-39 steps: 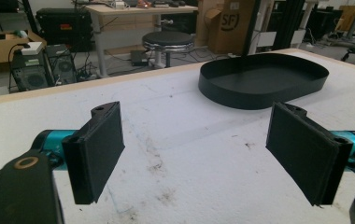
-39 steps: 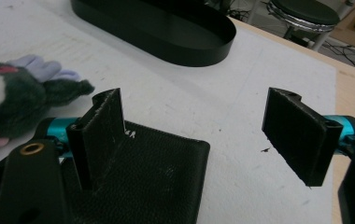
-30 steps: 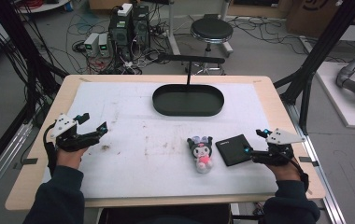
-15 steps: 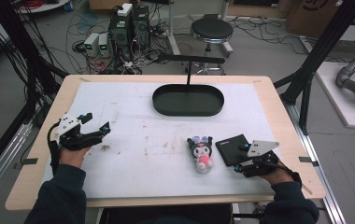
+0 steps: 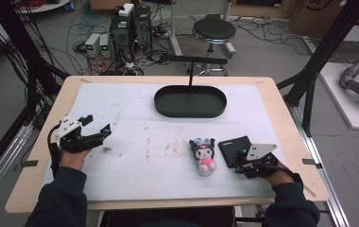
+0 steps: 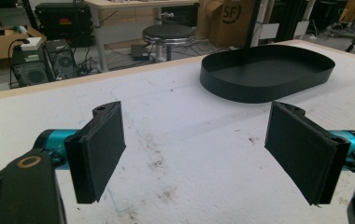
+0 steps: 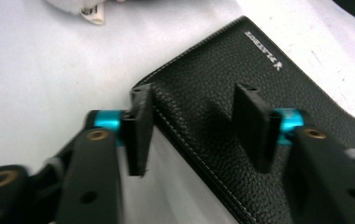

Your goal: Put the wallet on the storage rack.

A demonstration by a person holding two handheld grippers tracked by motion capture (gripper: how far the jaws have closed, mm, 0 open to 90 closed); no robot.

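Inspecting the right claw (image 7: 192,123), we find its jaws straddling the near corner of the black wallet (image 7: 259,107), one pad at the edge, the other over the leather; they have just been closing, not yet clamped. The wallet lies flat on the bench (image 5: 135,118) at about four o'clock, just beside the plush toy (image 5: 203,155). We judge the flat leather may slide or pinch off-corner. The left claw (image 5: 95,128) rests released at nine o'clock.
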